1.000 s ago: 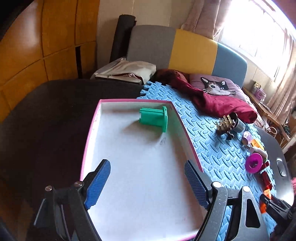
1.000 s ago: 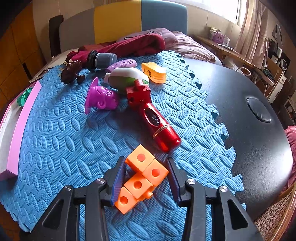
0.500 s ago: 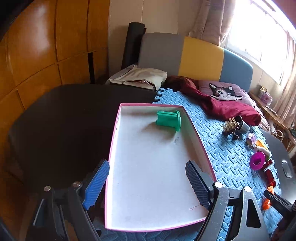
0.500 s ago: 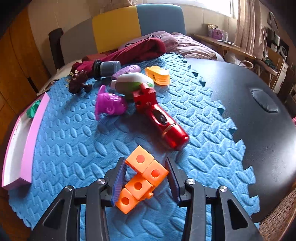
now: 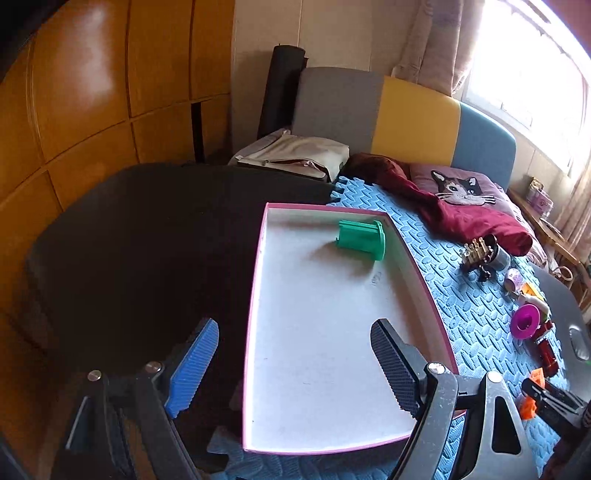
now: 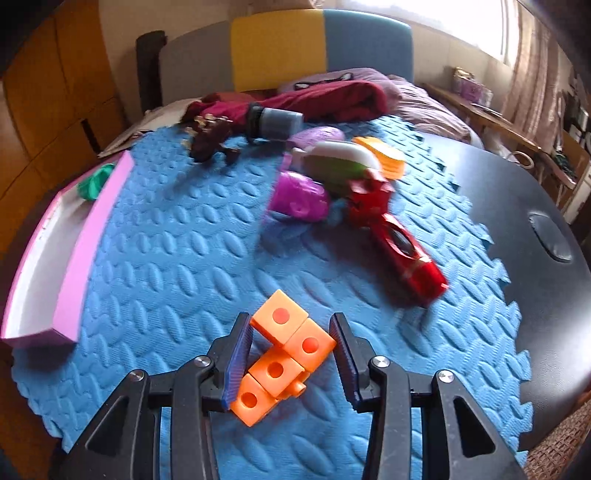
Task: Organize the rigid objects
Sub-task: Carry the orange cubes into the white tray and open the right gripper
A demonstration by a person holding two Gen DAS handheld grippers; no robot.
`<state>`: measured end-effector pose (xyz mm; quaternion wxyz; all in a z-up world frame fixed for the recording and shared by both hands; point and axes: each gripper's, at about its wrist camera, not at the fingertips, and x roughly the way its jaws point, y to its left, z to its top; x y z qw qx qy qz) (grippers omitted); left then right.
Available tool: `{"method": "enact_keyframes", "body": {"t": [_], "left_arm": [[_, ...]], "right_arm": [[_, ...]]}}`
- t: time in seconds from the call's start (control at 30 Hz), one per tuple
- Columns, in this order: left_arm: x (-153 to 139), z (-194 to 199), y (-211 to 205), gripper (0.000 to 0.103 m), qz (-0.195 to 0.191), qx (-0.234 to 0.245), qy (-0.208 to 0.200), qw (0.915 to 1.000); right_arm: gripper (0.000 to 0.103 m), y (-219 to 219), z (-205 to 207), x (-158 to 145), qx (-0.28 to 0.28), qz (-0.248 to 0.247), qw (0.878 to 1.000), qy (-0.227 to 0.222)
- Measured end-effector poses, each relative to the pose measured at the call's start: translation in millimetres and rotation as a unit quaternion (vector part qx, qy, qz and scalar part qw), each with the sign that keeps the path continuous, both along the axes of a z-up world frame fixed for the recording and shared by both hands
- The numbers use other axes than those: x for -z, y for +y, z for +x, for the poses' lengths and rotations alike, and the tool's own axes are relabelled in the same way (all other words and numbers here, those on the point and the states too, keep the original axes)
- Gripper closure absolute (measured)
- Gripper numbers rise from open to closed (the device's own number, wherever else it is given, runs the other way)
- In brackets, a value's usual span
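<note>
Walls: orange-brown wood panels (image 5: 85,110) at left, plain cream wall (image 5: 332,33) behind.
Window: bright daylight (image 5: 524,62) at upper right, beige curtain (image 5: 432,48) beside it.
Furniture: grey, yellow and blue headboard (image 5: 406,118); dark round counter (image 5: 140,236) under blue foam mat (image 6: 177,266).

Black frames, ribbed blue fingers (image 5: 192,365)

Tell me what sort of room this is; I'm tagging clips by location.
Probably a bedroom or living room at home: a padded headboard, a cat-print cushion, wooden wardrobe panels and a curtained window. Toys lie on a blue foam mat over a dark table.
</note>
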<state>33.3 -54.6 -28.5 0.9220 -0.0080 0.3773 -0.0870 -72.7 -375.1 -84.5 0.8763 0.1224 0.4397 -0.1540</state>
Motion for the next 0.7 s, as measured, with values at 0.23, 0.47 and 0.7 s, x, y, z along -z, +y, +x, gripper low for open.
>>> {"method": "enact_keyframes", "body": {"t": [0.23,0.47,0.7], "left_arm": [[1.3,1.2,8.4,0.018,-0.006,-0.007,0.002,1.0000],[4.6,4.0,16.9,0.018,-0.011,-0.015,0.006,0.9998],[6.7,9.1,32.4,0.018,-0.019,-0.034,0.009,0.9992]], "right_arm": [[0.060,34.8,34.0,-31.8,-0.068,0.019,0.997,-0.041],[0.060,85.9,80.7,-52.9,-0.158,0.024,0.985,-0.063],[0.060,133.0,135.8,-53.1,-0.224,0.003,0.973,-0.054]]}}
